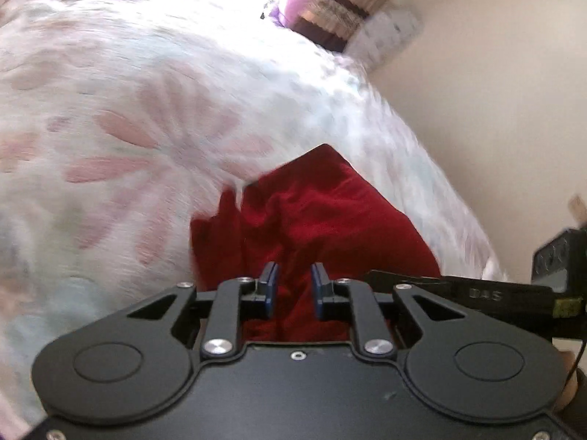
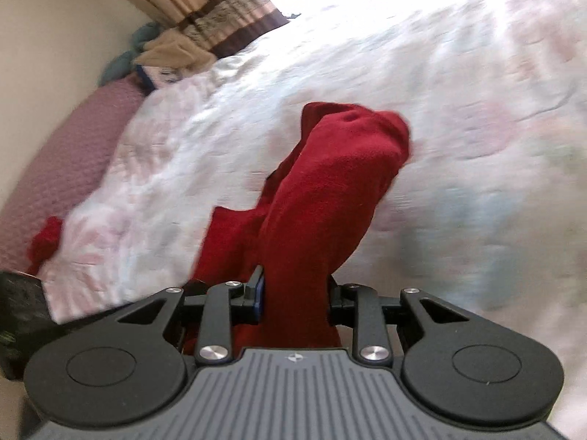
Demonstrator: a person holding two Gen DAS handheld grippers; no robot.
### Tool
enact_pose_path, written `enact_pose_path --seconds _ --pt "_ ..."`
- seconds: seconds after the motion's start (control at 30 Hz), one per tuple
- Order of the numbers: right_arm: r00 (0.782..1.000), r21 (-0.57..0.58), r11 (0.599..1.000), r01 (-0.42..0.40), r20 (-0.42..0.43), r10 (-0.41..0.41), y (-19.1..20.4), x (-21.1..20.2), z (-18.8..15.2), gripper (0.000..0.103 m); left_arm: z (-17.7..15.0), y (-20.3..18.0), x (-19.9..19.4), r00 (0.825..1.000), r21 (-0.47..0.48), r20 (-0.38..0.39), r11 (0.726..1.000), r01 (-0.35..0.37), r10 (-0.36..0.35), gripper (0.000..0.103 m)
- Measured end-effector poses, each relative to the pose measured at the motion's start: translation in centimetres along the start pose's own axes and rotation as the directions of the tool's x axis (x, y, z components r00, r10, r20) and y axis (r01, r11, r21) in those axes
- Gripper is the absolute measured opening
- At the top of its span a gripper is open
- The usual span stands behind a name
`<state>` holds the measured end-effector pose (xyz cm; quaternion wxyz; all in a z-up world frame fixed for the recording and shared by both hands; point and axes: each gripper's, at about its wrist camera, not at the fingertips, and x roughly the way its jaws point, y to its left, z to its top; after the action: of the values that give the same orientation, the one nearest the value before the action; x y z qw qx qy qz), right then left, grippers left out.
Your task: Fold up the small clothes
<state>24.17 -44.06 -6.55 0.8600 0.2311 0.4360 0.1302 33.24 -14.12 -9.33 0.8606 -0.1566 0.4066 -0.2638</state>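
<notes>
A bed (image 2: 458,73) in a white floral quilt carries a red garment (image 2: 330,190), with pink bedding (image 2: 62,168) along its wall side.

Only legible txt: "DAS", faint letters on black arm of right gripper (image 1: 484,295), seen in left cam. Nothing else readable.

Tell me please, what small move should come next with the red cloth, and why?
Probably carry the red cloth out over the bedspread and lay it flat before folding. The right tool is shut on a bunched part of it, and the cloth hangs crumpled. The left tool is open with red cloth between its fingers, so it could pinch a second edge to spread it.
</notes>
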Motion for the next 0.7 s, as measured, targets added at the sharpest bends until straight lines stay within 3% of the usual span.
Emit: enact_pose_path --seconds 0.1,0.2,0.3,0.4,0.53,0.6,0.7 --pt "0.998 0.062 0.997 0.040 -0.050 -0.037 -3.7 1.3 -1.6 0.032 -2.1 -1.3 3.6 0.992 0.071 -0.084 0.993 -0.093 0.099 0.017" --pt "0.991 0.162 0.981 0.109 -0.097 -0.094 -8.4 3.1 -3.5 0.035 -3.7 -0.2 6.2 0.980 0.055 -0.158 0.992 -0.111 0.118 0.017" --pt "0.996 0.289 0.957 0.035 -0.089 -0.009 -12.6 3.7 -5.4 0.039 -4.9 0.9 8.8 0.965 0.076 -0.202 0.985 -0.153 0.166 0.017" --pt "0.995 0.396 0.917 -0.053 -0.058 0.083 -14.9 3.5 -6.6 0.039 -5.6 1.0 9.4 0.962 0.120 -0.197 0.978 -0.169 0.191 0.025" --pt "0.995 0.389 0.919 -0.059 -0.050 0.085 -14.8 3.6 -7.1 0.039 -5.7 -0.4 10.0 0.957 0.232 -0.185 0.956 -0.177 0.223 0.028" --pt "0.996 0.358 0.933 -0.035 -0.067 0.063 -14.0 3.7 -6.7 0.041 -5.2 -0.9 10.3 0.953 0.261 -0.189 0.948 -0.182 0.235 0.044" --pt "0.996 0.276 0.960 0.046 -0.081 -0.025 -12.6 2.1 -5.1 0.047 -3.8 -1.7 9.2 0.951 0.271 -0.169 0.940 -0.209 0.260 0.047"
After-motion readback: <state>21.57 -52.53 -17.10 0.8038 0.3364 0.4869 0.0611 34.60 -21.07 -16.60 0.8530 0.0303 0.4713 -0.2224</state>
